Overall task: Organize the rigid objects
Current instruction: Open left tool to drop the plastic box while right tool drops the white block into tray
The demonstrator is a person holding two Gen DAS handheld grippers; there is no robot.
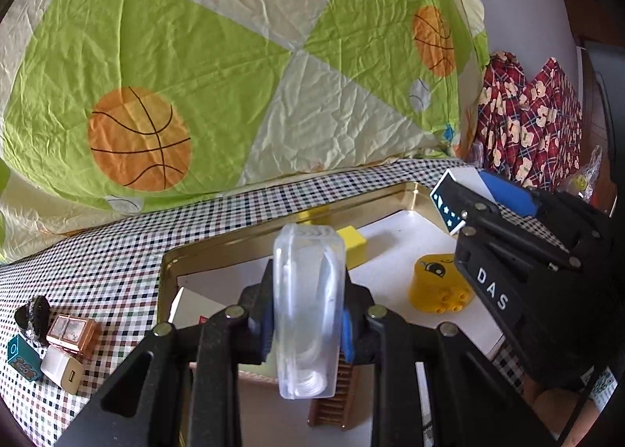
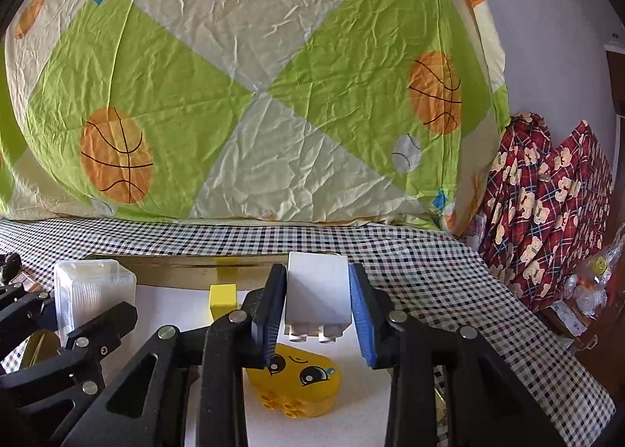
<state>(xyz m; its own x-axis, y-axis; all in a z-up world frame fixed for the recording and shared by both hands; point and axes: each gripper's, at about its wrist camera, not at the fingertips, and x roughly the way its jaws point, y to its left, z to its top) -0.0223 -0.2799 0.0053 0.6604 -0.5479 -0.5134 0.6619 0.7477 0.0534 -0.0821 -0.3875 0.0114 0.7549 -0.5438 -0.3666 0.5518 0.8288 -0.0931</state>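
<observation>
Your left gripper (image 1: 306, 324) is clamped on a clear plastic case (image 1: 308, 310), pads tight on both sides, case held upright over the gold tray (image 1: 172, 255). Your right gripper (image 2: 318, 310) is clamped on a white toy block (image 2: 316, 296), studs facing down, hanging over the tray's white liner.

Left wrist view only: loose items still on the checkered cloth (image 1: 117, 236) left of the tray, i.e. a rose-gold box (image 1: 72, 333), a white charger plug (image 1: 60, 369), a teal block (image 1: 23, 359) and a black object (image 1: 33, 316), all bunched close together. Also a brown ridged piece (image 1: 336, 396) under the case and a white card (image 1: 195, 310) in the tray's near left. It shows the white block's side w/ a dark star-pattern face.

Right wrist view only: the yellow face block (image 2: 299, 380) sits right below the white block, face up toward you, studs toward the cam; the left view shows it only from the side. You can't tell if the white block touches it.

Both views: a small yellow cube (image 2: 222, 298) near the tray's far wall, and the basketball-print quilt (image 2: 234, 95) behind.
</observation>
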